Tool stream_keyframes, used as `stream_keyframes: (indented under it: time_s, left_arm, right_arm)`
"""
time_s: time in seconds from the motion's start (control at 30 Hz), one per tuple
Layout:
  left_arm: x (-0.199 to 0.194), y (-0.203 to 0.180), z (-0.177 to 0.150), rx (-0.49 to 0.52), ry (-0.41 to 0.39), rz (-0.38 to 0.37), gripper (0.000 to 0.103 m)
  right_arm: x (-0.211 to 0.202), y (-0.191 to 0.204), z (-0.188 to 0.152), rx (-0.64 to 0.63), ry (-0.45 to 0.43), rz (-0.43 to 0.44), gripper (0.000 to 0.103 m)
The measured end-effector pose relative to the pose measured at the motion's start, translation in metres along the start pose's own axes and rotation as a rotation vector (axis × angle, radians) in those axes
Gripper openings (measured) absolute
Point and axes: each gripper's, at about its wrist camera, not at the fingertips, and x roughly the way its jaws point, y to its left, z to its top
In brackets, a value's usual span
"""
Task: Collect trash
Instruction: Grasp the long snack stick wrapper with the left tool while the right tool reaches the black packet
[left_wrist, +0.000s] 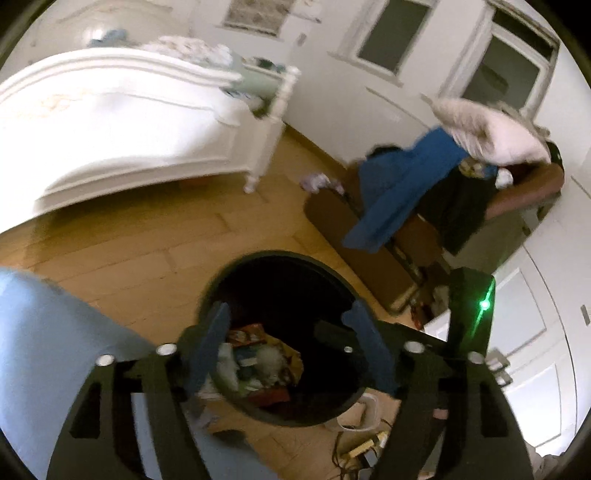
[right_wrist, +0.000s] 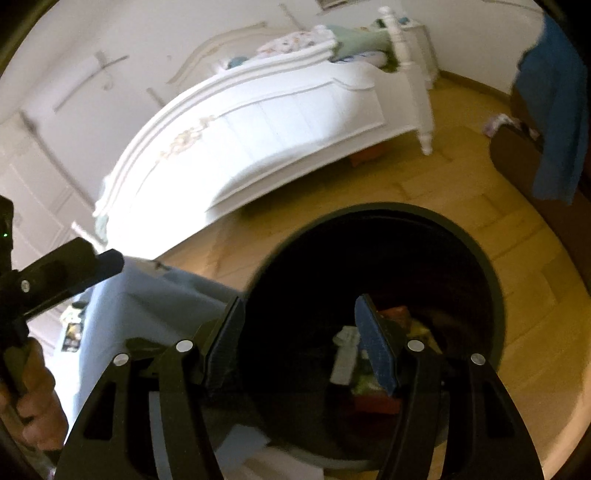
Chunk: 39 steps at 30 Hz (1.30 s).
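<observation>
Wood floor (left_wrist: 147, 251) carries black bin (left_wrist: 258, 266), white bed (left_wrist: 110, 129), brown chair (left_wrist: 388, 266).

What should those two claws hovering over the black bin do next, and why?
Probably move off toward the crumpled scrap on the floor by the brown chair. Both the left gripper and right gripper are open and empty above the bin, which already holds trash.

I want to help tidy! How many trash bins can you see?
1. The black bin stands on the wood floor right under both open grippers, left and right, with trash already inside. Others may be hidden behind the bed.
</observation>
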Motion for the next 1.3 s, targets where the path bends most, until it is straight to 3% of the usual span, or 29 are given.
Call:
stream_keyframes:
  time_s: [0.23,0.43,0.47,0.5,0.53,0.63,0.87,0.97,1.03,1.07,1.17,1.3]
  left_arm:
    - [-0.088,0.069,-0.023,-0.084,-0.111,0.131,0.075]
    - [-0.171,0.150,-0.052,-0.070,-0.151,0.323,0.075]
    - [-0.180,0.159,-0.054,-0.056,-0.146,0.348,0.075]
    - [-0.188,0.169,-0.056,-0.036,-0.135,0.370,0.075]
    - [-0.197,0.181,-0.059,0.006,-0.113,0.397,0.073]
    - [-0.201,0.204,-0.059,0.103,-0.033,0.442,0.060]
    - [-0.167,0.233,-0.051,0.282,0.068,0.481,0.060]
    - [-0.150,0.238,-0.048,0.321,0.101,0.472,0.041]
    - [-0.142,0.241,-0.051,0.330,0.124,0.465,0.023]
    - [-0.139,0.242,-0.053,0.341,0.123,0.468,0.023]
    - [-0.145,0.252,-0.055,0.293,0.092,0.466,0.012]
    - [-0.164,0.272,-0.059,0.149,0.024,0.449,0.010]
  right_arm:
    - [-0.002,0.094,0.007,-0.160,0.010,0.095,0.063]
    - [0.010,0.192,-0.001,-0.333,0.071,0.190,0.063]
    - [0.013,0.207,-0.004,-0.356,0.083,0.202,0.064]
    - [0.017,0.224,-0.009,-0.382,0.096,0.222,0.075]
    - [0.019,0.238,-0.013,-0.398,0.102,0.241,0.078]
    - [0.033,0.281,-0.025,-0.451,0.156,0.292,0.080]
    - [0.083,0.352,-0.053,-0.503,0.320,0.301,0.080]
    - [0.101,0.364,-0.062,-0.499,0.368,0.281,0.080]
    - [0.111,0.367,-0.063,-0.483,0.391,0.263,0.080]
    - [0.115,0.368,-0.062,-0.471,0.402,0.256,0.080]
    - [0.127,0.372,-0.056,-0.452,0.410,0.247,0.080]
    - [0.138,0.386,-0.053,-0.475,0.403,0.196,0.080]
